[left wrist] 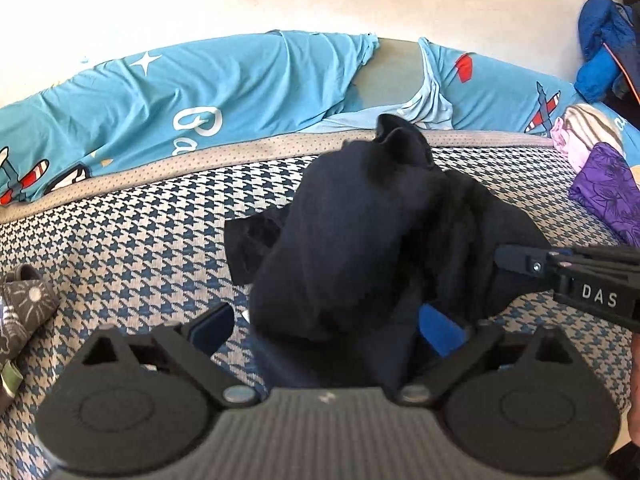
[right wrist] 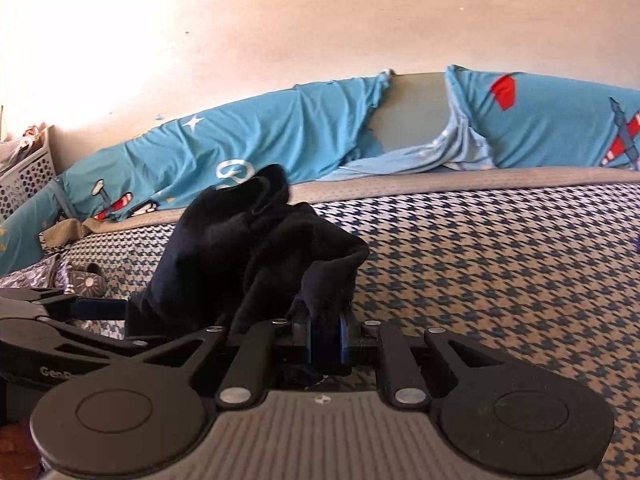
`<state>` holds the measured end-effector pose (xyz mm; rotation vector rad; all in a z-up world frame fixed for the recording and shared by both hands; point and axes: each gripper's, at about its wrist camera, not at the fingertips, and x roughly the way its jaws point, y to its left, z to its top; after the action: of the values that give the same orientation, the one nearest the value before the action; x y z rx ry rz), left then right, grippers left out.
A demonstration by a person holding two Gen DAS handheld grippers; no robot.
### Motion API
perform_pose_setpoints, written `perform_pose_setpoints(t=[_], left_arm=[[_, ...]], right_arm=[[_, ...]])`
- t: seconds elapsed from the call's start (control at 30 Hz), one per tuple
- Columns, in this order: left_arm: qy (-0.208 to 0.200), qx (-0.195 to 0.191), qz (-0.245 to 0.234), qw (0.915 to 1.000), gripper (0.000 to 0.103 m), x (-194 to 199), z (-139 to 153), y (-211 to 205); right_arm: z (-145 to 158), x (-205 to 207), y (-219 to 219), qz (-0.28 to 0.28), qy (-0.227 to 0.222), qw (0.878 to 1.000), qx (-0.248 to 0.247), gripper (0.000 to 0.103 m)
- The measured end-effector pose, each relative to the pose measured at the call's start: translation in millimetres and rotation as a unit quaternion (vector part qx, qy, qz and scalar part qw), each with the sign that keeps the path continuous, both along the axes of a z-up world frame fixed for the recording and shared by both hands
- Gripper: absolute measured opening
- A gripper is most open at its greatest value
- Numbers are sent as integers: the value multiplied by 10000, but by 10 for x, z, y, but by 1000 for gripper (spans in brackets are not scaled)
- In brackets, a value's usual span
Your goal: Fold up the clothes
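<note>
The right gripper [right wrist: 326, 336] is clamping its jaws together on a fold of the black garment [left wrist: 360, 232]; the left gripper [left wrist: 324, 328] is holding its jaws apart around it. The garment is bunching on the houndstooth bed [right wrist: 500, 264], with blue pillows [right wrist: 280, 128] lying beyond it.

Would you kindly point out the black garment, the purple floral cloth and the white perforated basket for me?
black garment [left wrist: 344, 240], left wrist view, on the bunched middle of the fabric.
purple floral cloth [left wrist: 608, 188], left wrist view, on its printed upper surface.
white perforated basket [right wrist: 28, 178], right wrist view, on its side wall.
</note>
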<state>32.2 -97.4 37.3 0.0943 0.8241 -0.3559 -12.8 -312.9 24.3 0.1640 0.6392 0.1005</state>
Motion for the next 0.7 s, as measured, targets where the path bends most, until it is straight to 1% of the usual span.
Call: perform_pose_setpoints(t=[0.17, 0.23, 0.27, 0.33, 0.4, 0.5, 0.57, 0.7], left_arm=[[15, -68, 113, 9999, 103, 25, 15, 83], [15, -187, 189, 9996, 103, 47, 44, 156], [24, -251, 234, 9994, 103, 60, 57, 193], [58, -379, 333, 9987, 103, 90, 79, 265], [115, -464, 437, 9979, 103, 119, 83, 320], [195, -457, 546, 9973, 103, 164, 43, 359], [223, -416, 602, 9971, 103, 189, 11, 360], [246, -363, 717, 9965, 103, 231, -36, 366]], right_arm=[[-47, 2, -67, -201, 255, 9995, 0, 14], [-79, 29, -105, -329, 426, 9985, -17, 15], [-96, 42, -124, -392, 512, 9979, -25, 18], [-98, 59, -204, -588, 601, 9964, 103, 19], [-79, 56, -285, -757, 590, 9952, 209, 20], [-17, 24, -347, -820, 443, 9949, 376, 23], [5, 12, -359, -783, 337, 9949, 531, 29], [-2, 38, -308, -588, 300, 9945, 813, 33]])
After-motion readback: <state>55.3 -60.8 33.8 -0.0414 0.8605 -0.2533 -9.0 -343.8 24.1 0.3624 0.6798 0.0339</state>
